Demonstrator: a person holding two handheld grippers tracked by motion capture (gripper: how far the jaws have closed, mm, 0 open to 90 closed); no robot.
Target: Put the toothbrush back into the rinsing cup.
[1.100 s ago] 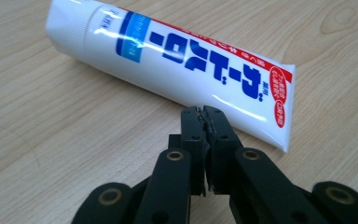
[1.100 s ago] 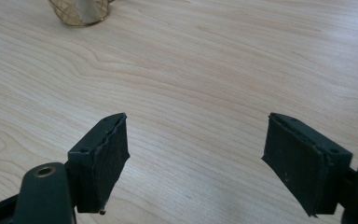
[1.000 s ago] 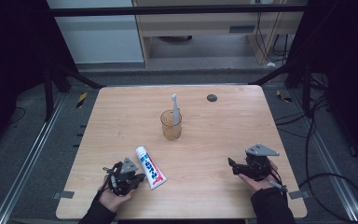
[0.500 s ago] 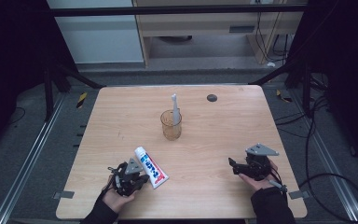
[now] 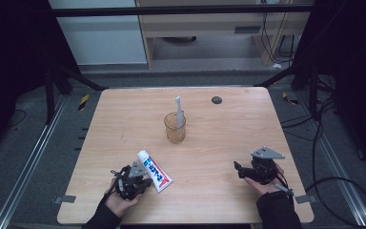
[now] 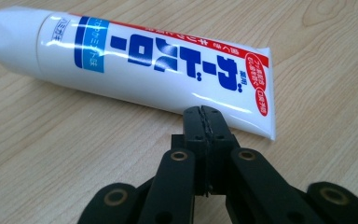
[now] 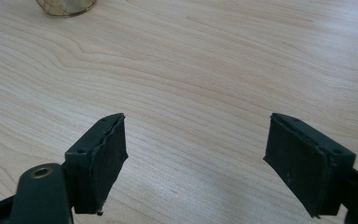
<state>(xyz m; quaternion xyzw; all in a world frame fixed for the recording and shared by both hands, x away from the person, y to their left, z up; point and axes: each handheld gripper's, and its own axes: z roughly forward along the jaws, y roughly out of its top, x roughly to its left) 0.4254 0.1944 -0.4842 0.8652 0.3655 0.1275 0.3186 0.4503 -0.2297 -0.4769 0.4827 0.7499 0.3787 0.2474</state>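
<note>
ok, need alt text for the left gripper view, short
A white toothpaste tube with blue lettering and a red stripe lies on its side across a light wooden table, its cap end at upper left and its flat crimped end at right. The left gripper rises from the bottom edge, its two black fingers pressed shut with nothing between them, tips at the tube's near edge.

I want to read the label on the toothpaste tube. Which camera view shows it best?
The left gripper view: the toothpaste tube lies close across the frame, its blue and red print sharp, just beyond the shut left gripper. In the high view the tube is small, its print unreadable.
</note>
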